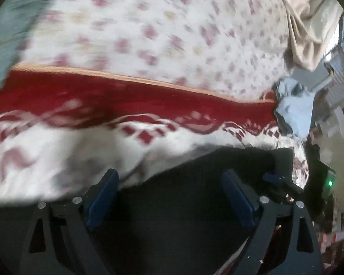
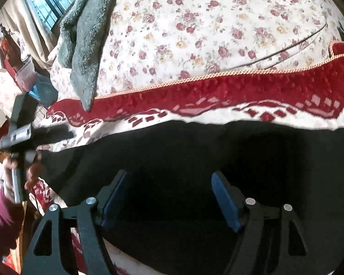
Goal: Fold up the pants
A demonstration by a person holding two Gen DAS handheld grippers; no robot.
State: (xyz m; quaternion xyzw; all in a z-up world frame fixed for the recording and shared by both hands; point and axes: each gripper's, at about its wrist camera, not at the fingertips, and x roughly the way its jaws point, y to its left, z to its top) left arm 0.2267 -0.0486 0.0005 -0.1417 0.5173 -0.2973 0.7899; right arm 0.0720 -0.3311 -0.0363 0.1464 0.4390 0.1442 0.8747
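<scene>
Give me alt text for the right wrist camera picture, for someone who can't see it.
The open right gripper hangs over black pants spread on a red and white blanket. Beyond lies a flowered bedspread with a grey towel; the left gripper shows at the left edge.

One pair of black pants point(image 2: 195, 151), one grey towel point(image 2: 87, 36), two claws point(image 1: 169, 197), one floral bedspread point(image 2: 195, 34).

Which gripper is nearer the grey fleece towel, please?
Left: the left gripper is beside the tip of the grey towel; the right gripper is over the black pants, farther off.
</scene>
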